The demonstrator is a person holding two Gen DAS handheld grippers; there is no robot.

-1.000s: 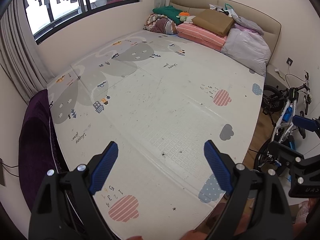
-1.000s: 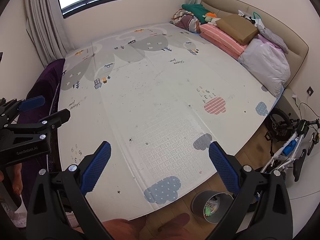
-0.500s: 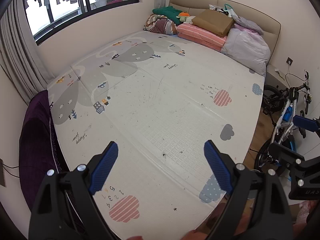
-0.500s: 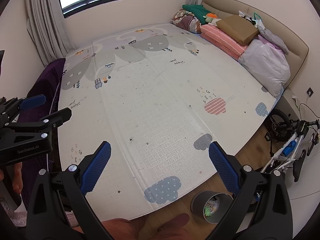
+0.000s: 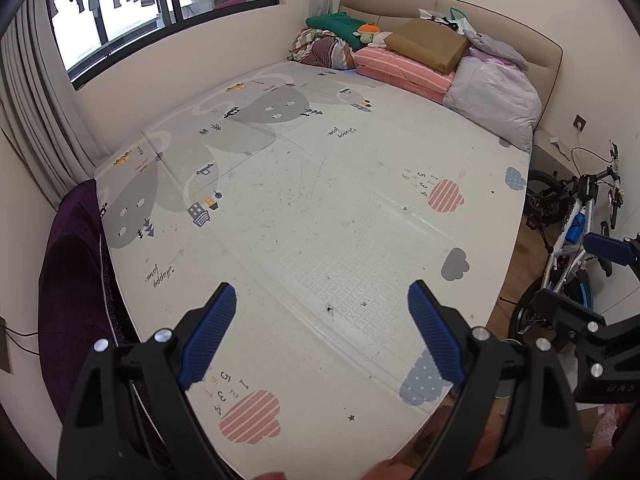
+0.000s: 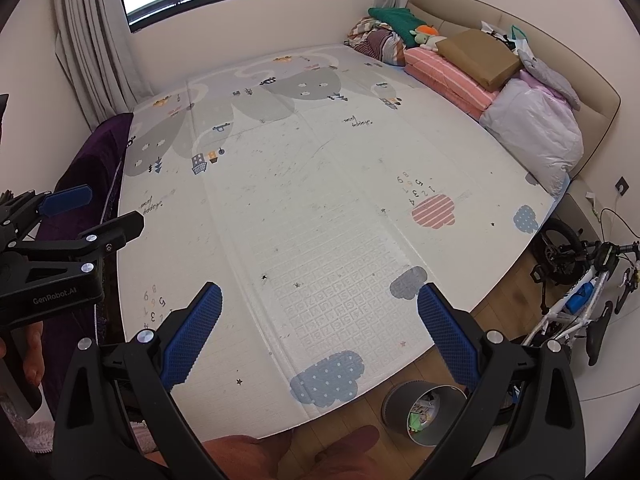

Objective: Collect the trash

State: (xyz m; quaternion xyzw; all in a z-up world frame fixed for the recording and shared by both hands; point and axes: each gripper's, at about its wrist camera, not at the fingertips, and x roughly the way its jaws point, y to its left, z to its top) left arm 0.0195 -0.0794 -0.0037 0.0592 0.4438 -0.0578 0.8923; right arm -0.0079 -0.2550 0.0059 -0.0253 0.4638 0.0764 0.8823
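foam play mat [image 5: 320,208] covers bed; grey bin [image 6: 420,408] on wood floor [image 6: 472,328].

The bin [image 6: 424,408] is partly hidden behind the right gripper's [image 6: 320,308] finger; its contents are too small to identify. The bike [image 5: 576,240] is partly covered by the other gripper. Dark specks [image 5: 330,309] on the mat [image 5: 320,200] are too small to tell.

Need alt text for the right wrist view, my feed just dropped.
The right tool hangs open and empty over a large printed play mat. A grey trash bin with scraps inside stands on the wood floor below the mat's near edge. The left tool shows at far left, a white bicycle at right.
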